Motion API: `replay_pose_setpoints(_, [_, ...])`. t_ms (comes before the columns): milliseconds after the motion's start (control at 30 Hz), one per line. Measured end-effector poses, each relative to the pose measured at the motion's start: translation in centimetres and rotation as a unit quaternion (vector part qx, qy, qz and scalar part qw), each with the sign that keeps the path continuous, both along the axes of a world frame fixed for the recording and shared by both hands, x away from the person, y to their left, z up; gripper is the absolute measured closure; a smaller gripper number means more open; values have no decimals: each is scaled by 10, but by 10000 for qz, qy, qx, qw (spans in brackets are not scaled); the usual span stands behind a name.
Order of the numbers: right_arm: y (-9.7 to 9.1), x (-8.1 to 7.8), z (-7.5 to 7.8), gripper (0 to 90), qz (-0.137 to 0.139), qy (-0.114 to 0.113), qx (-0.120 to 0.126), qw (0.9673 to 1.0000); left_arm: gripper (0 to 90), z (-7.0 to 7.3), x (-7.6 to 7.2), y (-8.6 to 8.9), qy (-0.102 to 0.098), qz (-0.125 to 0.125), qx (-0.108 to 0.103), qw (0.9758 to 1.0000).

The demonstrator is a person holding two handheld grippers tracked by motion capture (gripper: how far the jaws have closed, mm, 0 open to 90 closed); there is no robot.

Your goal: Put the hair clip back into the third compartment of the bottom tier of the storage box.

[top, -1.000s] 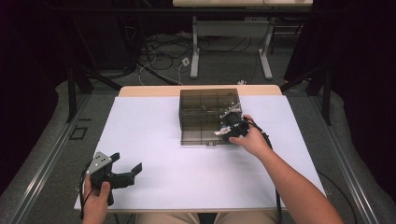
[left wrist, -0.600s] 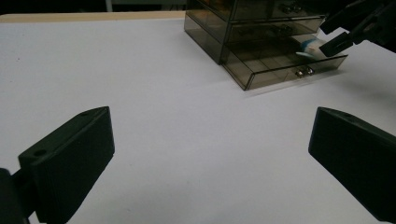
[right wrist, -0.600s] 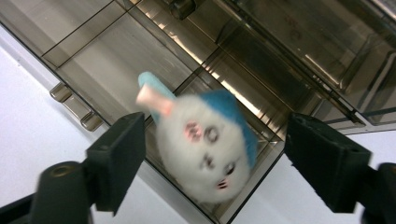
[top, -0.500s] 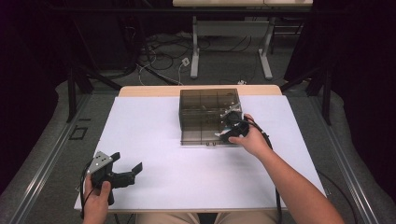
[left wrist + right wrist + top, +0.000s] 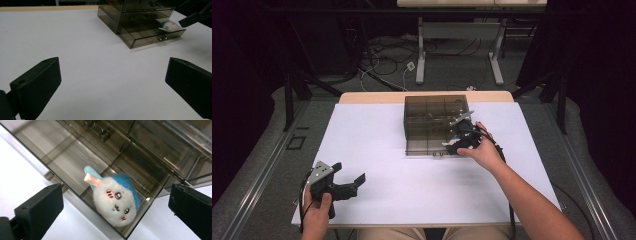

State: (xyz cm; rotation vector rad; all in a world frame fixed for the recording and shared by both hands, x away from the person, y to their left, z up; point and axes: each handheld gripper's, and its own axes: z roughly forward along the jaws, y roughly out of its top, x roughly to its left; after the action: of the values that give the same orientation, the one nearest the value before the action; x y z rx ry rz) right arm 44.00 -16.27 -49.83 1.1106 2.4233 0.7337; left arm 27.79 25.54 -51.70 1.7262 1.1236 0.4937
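A smoky clear drawer box [image 5: 432, 120] stands on the white table, its bottom drawer [image 5: 152, 35] pulled out. A small white and blue plush toy [image 5: 116, 200] lies in the right end of that open drawer [image 5: 82, 162], also seen as a pale plush toy [image 5: 168, 25] from afar. My right gripper [image 5: 457, 140] hovers just above the toy, open, its jaws spread wide to either side of it without touching. My left gripper [image 5: 347, 184] rests low near the table's front left, open with nothing between its jaws.
The white tabletop [image 5: 377, 140] spreads between the two grippers. Desk legs and cables [image 5: 422, 65] lie on the floor behind the table. Closed upper drawers with small knobs [image 5: 103, 135] sit above the open one.
The right gripper has shifted slightly over the open drawer. The left gripper has stayed where it was.
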Motion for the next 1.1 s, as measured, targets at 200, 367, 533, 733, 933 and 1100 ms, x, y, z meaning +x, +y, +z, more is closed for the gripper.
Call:
replay_pose_setpoints(200, [-6, -9, 7, 0, -88, -247, 208, 9994, 6, 0, -1, 1, -33, 40, -12, 10000])
replay_pose_setpoints(367, [-9, -19, 13, 0, -138, -418, 411, 9982, 6, 0, -1, -1, -37, -3, 23, 10000])
replay_pose_setpoints(533, [-15, -33, 15, 0, -198, -520, 573, 9968, 6, 0, 0, 0, -25, -3, 18, 10000])
replay_pose_setpoints(733, [-29, -54, 9, 0, -398, -680, 948, 9924, 6, 0, -1, 0, -30, 2, 13, 10000])
replay_pose_setpoints(933, [-48, -83, 5, 0, -582, -1030, 1185, 9859, 6, 0, -1, -1, -66, -4, 14, 10000])
replay_pose_setpoints(1100, [-68, -103, 1, 0, -846, -1086, 1538, 9785, 6, 0, -1, -1, -70, -3, 22, 10000])
